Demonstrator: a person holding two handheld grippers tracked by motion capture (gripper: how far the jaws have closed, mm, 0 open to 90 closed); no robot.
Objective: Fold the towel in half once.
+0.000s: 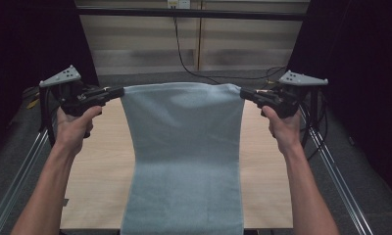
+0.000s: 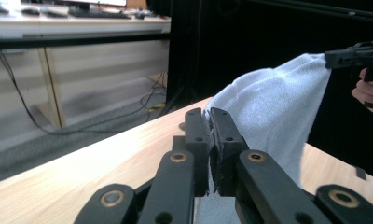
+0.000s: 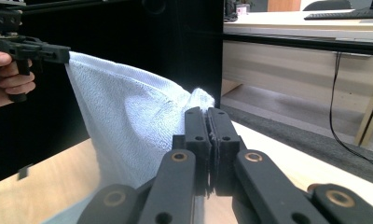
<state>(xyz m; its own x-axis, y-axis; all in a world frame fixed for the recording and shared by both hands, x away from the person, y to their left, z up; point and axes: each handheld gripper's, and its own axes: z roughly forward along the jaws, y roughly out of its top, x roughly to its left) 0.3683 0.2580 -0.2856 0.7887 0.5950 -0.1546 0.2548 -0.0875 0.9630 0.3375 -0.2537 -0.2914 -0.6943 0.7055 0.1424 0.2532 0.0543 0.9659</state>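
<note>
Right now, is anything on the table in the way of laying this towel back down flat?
Nothing visible is. The left gripper and right gripper each pinch a far corner of the light blue towel, lifted above the wooden table. The bare tabletop on both sides of the towel carries no objects.

From above we look forward and down over the table (image 1: 93, 196), while both gripper views face each other closely across the shared towel (image 1: 184, 147).

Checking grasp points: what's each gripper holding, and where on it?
Both hold the light blue towel: left gripper pinches its far left corner, right gripper its far right corner, lifted above the table.
</note>
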